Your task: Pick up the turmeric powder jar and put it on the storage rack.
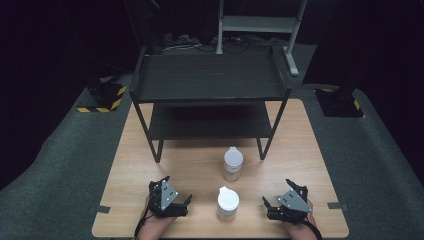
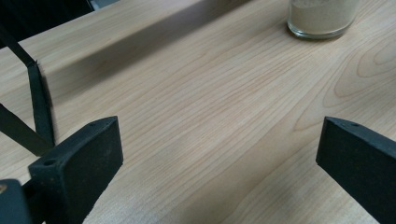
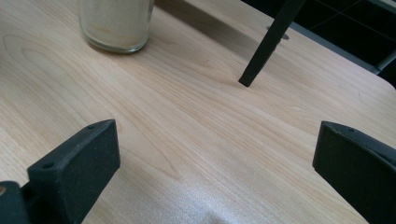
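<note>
left gripper [image 1: 177, 191] – jaws spread | jar [image 2: 322, 18] – top cut off

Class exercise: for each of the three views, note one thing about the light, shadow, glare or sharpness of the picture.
High view: the wooden table is lit while its surroundings sink into darkness. Left gripper view: the black shelf throws a soft diagonal shadow across the wood, and the near jar is cut off by the top edge. Right gripper view: a pale glare patch sits on the wood by the bottom edge; the wood grain is sharp.
</note>
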### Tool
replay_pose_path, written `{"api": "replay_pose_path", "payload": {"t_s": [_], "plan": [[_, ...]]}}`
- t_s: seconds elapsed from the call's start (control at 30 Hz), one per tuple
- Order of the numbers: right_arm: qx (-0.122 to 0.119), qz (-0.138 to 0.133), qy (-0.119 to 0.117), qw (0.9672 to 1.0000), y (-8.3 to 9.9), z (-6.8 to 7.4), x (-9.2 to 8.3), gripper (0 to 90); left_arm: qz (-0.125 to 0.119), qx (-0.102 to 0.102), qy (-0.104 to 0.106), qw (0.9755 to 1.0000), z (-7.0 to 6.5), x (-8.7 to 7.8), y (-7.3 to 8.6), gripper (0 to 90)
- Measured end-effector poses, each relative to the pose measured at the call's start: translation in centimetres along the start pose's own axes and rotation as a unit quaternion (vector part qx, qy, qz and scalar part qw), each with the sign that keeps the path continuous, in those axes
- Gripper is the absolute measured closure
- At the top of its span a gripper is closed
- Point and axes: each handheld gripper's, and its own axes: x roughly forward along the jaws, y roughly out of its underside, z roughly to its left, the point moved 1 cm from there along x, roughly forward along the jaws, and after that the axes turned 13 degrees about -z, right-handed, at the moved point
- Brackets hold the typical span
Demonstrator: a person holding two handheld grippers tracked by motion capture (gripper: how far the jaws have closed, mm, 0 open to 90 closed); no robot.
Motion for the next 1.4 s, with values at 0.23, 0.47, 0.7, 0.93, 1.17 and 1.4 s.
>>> {"api": "replay_pose_path", "payload": {"t_s": [0.23,0.47,0.7,0.93,1.17,1.4], "plan": [[0.004,0.002,0.002,1.0,0.0,-0.1,0.0,0.0,0.001,0.01,0.006,0.9999,-0.2,-0.1,0.0,0.8],[-0.003,0.005,0.0,1.0,-0.1,0.0,0.1,0.0,0.002,0.013,0.007,0.9999,-0.3,-0.1,0.0,0.8],[-0.009,0.007,-0.003,0.9999,-0.2,0.1,0.2,0.0,0.004,0.018,0.009,0.9998,-0.3,-0.1,-0.1,0.8],[-0.007,0.007,-0.004,0.9999,-0.2,0.0,0.2,0.0,0.003,0.013,0.008,0.9999,-0.2,-0.1,-0.1,0.9],[-0.004,0.008,-0.004,1.0,-0.2,-0.1,0.2,0.0,-0.012,-0.008,0.016,0.9998,0.6,-0.4,0.4,1.5],[-0.002,0.005,-0.004,1.0,-0.1,-0.1,0.1,0.0,-0.018,-0.02,0.025,0.9993,0.7,-0.9,0.1,0.7]]}}
